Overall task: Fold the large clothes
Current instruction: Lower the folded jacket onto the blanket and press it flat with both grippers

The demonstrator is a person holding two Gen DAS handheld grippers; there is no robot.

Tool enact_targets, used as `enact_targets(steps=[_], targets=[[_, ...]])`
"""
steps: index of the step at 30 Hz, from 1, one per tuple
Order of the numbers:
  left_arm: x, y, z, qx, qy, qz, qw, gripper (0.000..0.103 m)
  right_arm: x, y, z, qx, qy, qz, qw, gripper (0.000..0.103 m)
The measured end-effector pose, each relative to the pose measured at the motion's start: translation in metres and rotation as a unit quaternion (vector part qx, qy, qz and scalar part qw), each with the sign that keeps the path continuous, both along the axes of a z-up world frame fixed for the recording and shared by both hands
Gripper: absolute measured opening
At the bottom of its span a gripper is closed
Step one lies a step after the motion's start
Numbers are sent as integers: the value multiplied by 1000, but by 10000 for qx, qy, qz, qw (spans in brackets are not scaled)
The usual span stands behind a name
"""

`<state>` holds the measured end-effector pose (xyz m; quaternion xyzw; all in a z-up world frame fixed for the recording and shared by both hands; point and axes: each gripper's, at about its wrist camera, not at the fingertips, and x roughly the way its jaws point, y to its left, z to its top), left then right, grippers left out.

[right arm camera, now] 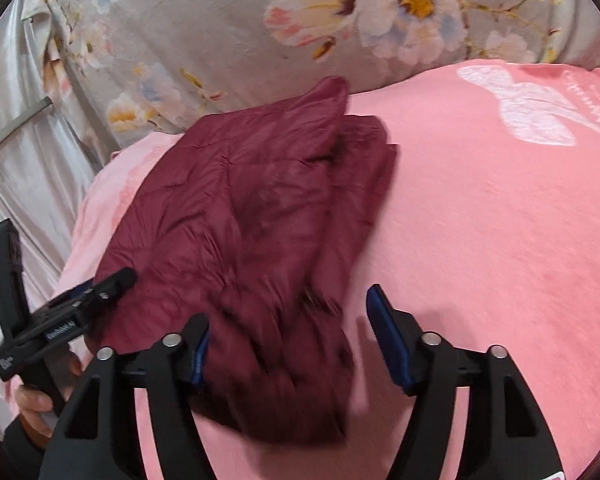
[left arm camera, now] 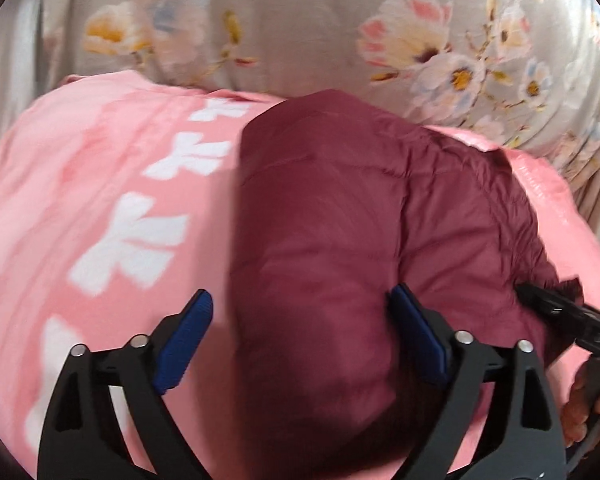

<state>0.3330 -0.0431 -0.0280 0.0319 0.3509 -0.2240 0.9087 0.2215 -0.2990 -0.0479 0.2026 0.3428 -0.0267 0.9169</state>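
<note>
Maroon quilted jacket (right arm camera: 252, 216) lies folded on a pink blanket (right arm camera: 480, 240), both grippers spread open over it

The left gripper (left arm camera: 300, 332) hangs above the jacket's near edge with its blue-padded fingers (left arm camera: 184, 336) wide apart, one over the blanket and one over the maroon fabric, holding nothing. The right gripper (right arm camera: 288, 336) also stands open and empty, its left finger touching or just beside the jacket's rumpled near end, the other over bare pink. The blanket carries white bow prints (left arm camera: 128, 244) and lies on a grey floral bedsheet (left arm camera: 320, 32)
</note>
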Motion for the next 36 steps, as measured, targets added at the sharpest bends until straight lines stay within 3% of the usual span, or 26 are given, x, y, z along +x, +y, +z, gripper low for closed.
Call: enact_targets(steps=[3,5,8,11,17,22,28,36], targets=[[-18,9,10,207,158,234,9994,89,-32,-5,10,-116,-38,-307,9995,63],[-29,8,21,474,127,500,9975,88,-47,2,25,-367,-146,-398,9984,31],[-44,-1,37,632,-51,648,9959,88,-43,27,45,-798,-150,-269,9963,12],[-55,-19,42,883,-259,761,9928,88,-29,48,48,-1187,-106,-235,9926,9],[-49,-31,11,791,234,902,9925,88,-12,37,5,-738,451,-483,9951,5],[-48,-33,-3,837,147,902,9923,90,-13,40,-13,-789,534,-465,9944,5],[-55,-38,-14,957,-136,962,9907,91,-12,42,-17,-773,568,-470,9943,5],[-49,-31,-20,690,65,948,9931,93,-11,43,-18,-815,567,-471,9939,5]])
